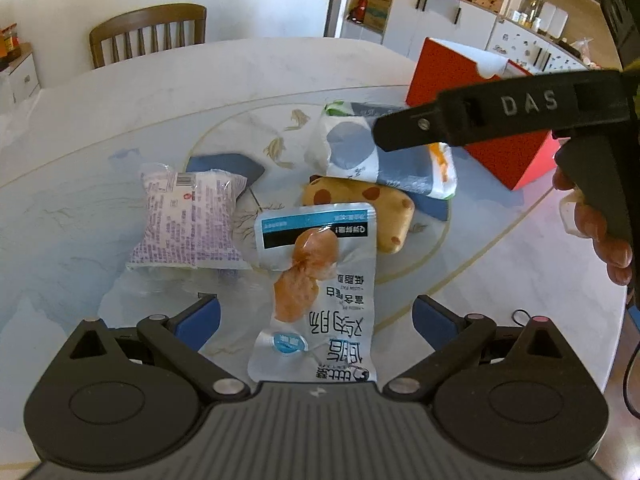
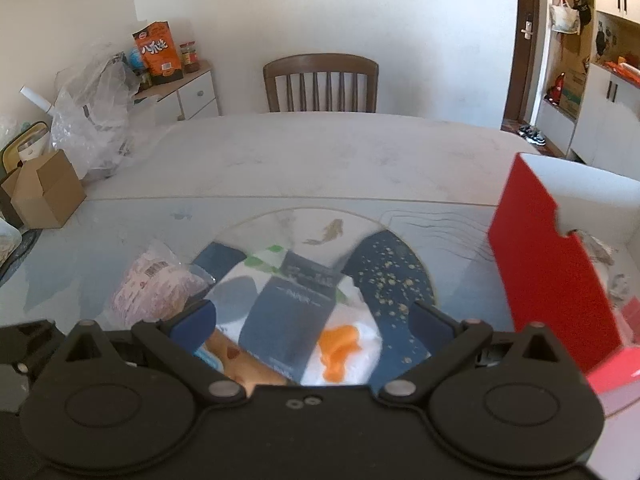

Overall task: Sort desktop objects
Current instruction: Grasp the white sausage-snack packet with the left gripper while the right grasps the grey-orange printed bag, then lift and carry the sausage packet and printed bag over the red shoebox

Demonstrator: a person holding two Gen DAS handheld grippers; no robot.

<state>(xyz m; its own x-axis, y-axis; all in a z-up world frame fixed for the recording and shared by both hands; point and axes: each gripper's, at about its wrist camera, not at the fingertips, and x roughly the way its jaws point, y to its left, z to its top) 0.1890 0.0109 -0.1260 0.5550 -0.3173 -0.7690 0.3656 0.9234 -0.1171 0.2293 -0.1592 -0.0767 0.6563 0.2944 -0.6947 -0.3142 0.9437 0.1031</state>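
Left wrist view: the left gripper point(image 1: 316, 316) hangs low over a pale marble-patterned table point(image 1: 80, 152), its blue-padded fingers spread wide and holding nothing. Between them lies a silver sausage pouch point(image 1: 316, 280) with blue print, flat on the table. To its left sits a clear packet with purple print point(image 1: 188, 222). Just behind the pouch is a tan spotted pack point(image 1: 360, 204), and on the far edge of that rests a white and blue tissue pack point(image 1: 360, 156). A red box point(image 1: 452, 76) with a white inside stands at the right – open at the top. The right gripper point(image 1: 396, 128) reaches in from the right above the tissue pack, a hand point(image 1: 596, 232) on its grip; from this side I cannot tell how far its fingers are apart.

Right wrist view: the right gripper point(image 2: 314, 320) – fingers set wide, empty – hovers over the tissue pack point(image 2: 296, 316), which fills the gap between them. The purple-print packet point(image 2: 156, 288) lies to the left, the red box point(image 2: 548, 268) to the right. A wooden chair point(image 2: 320, 84) stands beyond the table point(image 2: 320, 152).
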